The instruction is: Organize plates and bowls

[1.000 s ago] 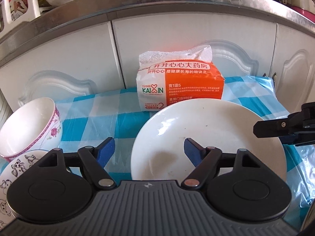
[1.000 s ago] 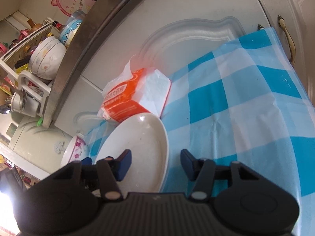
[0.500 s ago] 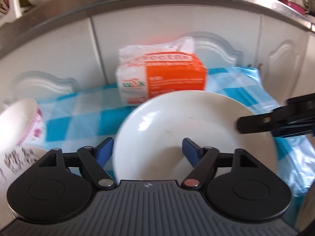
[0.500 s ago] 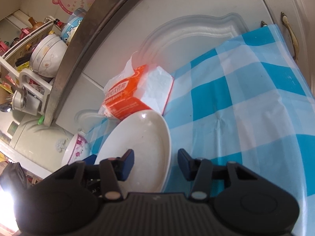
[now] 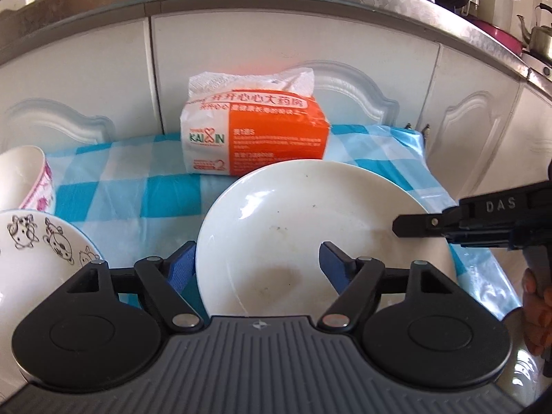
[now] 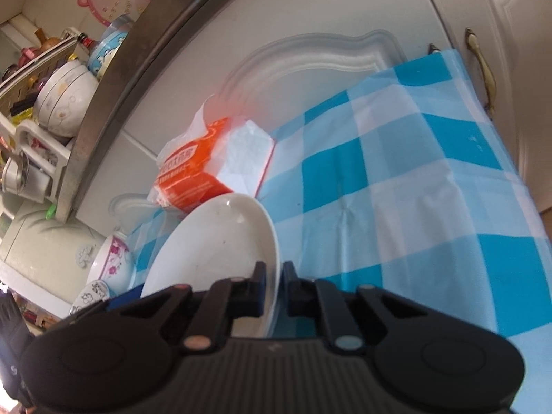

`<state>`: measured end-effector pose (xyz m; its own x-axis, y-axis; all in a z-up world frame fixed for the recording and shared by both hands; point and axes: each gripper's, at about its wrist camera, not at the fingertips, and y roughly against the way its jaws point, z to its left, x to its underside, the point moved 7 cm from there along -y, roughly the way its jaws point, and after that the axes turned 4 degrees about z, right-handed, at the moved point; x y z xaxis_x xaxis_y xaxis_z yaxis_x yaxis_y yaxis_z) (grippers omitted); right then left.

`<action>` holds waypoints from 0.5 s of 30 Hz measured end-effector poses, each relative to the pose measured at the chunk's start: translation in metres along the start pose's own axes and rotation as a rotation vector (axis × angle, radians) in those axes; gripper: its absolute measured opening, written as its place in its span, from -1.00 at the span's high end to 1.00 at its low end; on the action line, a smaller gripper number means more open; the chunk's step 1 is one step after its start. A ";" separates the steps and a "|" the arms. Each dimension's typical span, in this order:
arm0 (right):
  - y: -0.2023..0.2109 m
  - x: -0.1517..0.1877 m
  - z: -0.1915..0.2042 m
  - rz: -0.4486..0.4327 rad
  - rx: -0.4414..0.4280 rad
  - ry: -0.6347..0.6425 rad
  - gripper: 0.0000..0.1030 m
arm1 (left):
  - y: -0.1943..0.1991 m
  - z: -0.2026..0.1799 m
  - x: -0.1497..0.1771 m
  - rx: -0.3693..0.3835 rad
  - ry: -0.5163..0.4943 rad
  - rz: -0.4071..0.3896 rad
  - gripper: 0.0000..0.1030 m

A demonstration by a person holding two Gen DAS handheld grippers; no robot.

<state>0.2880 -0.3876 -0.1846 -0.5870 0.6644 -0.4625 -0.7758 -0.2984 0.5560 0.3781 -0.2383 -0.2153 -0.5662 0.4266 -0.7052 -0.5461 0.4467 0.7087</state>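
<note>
The right gripper (image 6: 273, 288) has just pinched shut on the white plate's (image 5: 310, 227) rim, plate apparently on the checked cloth (image 6: 396, 179). The left gripper (image 5: 255, 269) gapes wide, empty. Thin edge-grip: lifted, it could slip.

Desk under blue-white checked cloth (image 5: 114, 189). On it: white plate (image 5: 310, 227) centre; tissue pack (image 5: 255, 138) at 12 o'clock; floral bowl (image 5: 24, 179), cartoon bowl (image 5: 38, 258) at 9 o'clock.

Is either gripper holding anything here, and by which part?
The right gripper pinches the white plate by its rim. The left gripper is open over the plate, holding nothing.
</note>
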 end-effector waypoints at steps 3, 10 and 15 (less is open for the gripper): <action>0.001 0.000 -0.002 0.008 0.009 -0.011 0.81 | 0.000 -0.002 0.001 0.006 -0.012 -0.012 -0.75; 0.003 0.005 0.004 0.000 -0.002 0.012 0.51 | 0.007 0.019 -0.002 -0.127 -0.078 -0.058 -0.79; 0.005 0.008 0.006 -0.004 -0.013 0.013 0.39 | 0.015 0.031 -0.004 -0.117 -0.054 -0.056 -0.76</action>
<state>0.2807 -0.3797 -0.1811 -0.5868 0.6567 -0.4738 -0.7810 -0.3044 0.5453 0.3912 -0.2095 -0.2029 -0.5009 0.4465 -0.7414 -0.6460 0.3772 0.6636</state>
